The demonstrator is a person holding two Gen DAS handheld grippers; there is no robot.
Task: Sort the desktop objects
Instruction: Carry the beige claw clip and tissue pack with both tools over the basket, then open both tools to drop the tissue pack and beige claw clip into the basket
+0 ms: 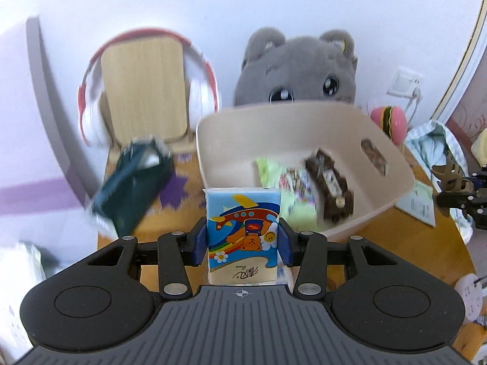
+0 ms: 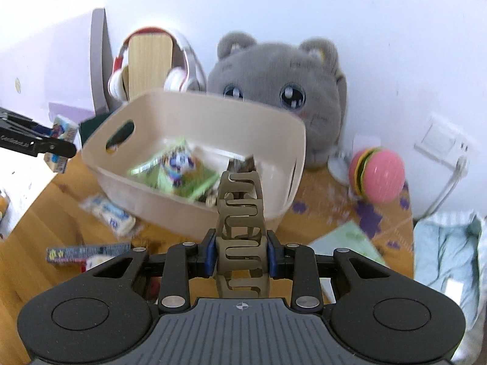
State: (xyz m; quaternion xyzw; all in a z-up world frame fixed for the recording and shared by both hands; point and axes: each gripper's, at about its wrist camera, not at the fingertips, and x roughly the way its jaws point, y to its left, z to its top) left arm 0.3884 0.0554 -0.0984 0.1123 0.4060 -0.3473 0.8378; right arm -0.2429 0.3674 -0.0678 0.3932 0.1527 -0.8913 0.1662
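Observation:
My left gripper [image 1: 243,243] is shut on a blue tissue pack [image 1: 243,231] with a cartoon bear and plane, held upright just in front of the beige basket [image 1: 304,115]. The basket holds a green packet [image 1: 283,179] and a brown snack bar [image 1: 330,188]. My right gripper [image 2: 242,251] is shut on a tan hair claw clip [image 2: 240,222], held at the near wall of the basket [image 2: 213,106]. The left gripper and tissue pack also show in the right wrist view [image 2: 62,140] at the far left.
A grey plush cat [image 2: 280,91], white and red headphones [image 1: 201,91] on a wooden stand [image 1: 146,85] and a dark green pouch [image 1: 134,188] lie behind. A burger toy [image 2: 377,175], a white snack packet [image 2: 112,213], a dark bar [image 2: 88,252] and a blue cloth [image 2: 447,252] are on the wooden desk [image 2: 45,228].

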